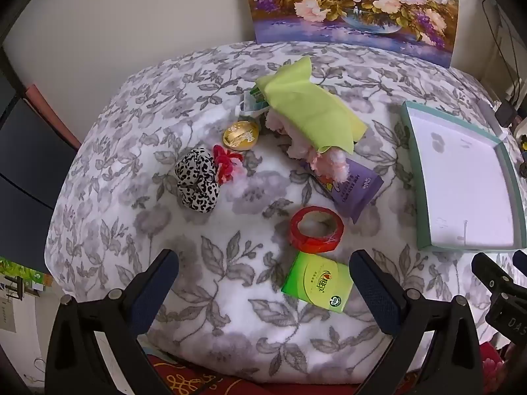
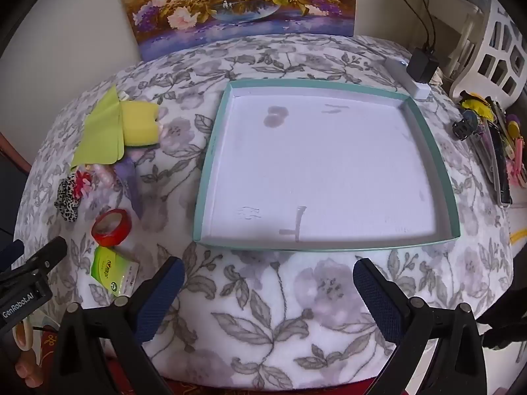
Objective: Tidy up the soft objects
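Note:
On the flowered blanket (image 1: 131,131) lie a lime cloth (image 1: 309,108) over a pink fluffy thing (image 1: 316,158), a black-and-white scrunchie (image 1: 197,181) and a red hair tie (image 1: 225,161). A red tape roll (image 1: 317,229), green box (image 1: 318,281), purple packet (image 1: 357,189) and gold tin (image 1: 241,135) lie around them. My left gripper (image 1: 263,283) hovers open over the blanket, its right pad beside the green box. My right gripper (image 2: 268,288) is open in front of the shallow teal-rimmed tray (image 2: 210,164), which holds nothing. A yellow sponge (image 2: 140,121) sits by the lime cloth (image 2: 98,131).
A flower painting (image 2: 237,3) leans on the wall behind. Clips and pens (image 2: 494,151), a white bar (image 2: 408,75) with a black plug and a white basket (image 2: 494,46) crowd the right side. The blanket's front edge drops to red fabric (image 1: 197,378).

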### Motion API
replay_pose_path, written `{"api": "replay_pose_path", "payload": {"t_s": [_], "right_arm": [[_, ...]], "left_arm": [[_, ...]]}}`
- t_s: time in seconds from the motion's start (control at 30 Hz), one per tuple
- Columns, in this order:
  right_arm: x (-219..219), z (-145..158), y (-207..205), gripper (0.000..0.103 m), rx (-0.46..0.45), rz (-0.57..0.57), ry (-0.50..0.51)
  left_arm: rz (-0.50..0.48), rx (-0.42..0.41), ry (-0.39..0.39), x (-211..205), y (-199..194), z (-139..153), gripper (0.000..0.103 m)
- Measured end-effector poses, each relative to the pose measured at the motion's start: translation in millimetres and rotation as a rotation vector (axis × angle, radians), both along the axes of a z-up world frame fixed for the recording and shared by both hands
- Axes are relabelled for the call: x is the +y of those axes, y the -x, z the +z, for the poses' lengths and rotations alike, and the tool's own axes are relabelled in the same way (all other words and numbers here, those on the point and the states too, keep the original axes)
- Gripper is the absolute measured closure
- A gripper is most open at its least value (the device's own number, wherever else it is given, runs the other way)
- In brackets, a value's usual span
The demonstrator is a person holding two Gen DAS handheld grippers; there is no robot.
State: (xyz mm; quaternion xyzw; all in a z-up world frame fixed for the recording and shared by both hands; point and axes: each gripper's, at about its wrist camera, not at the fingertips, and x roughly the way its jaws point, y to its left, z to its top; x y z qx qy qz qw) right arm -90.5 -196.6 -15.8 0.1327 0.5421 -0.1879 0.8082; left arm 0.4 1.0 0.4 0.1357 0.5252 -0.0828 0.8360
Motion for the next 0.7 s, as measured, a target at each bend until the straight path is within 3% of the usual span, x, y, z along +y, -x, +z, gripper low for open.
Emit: {"api": "replay_pose_path", "payload": {"t_s": [0.47, 0.7], "right_arm": [[3, 2, -1, 0.0, -0.001, 0.003, 0.002], [2, 4, 1, 0.0, -0.011, 0.006, -0.006]], "left_arm": [[0.001, -0.01, -0.022, -1, -1, 13, 0.0], [0.001, -0.024, -0.032, -5, 4, 4, 0.0]]}}
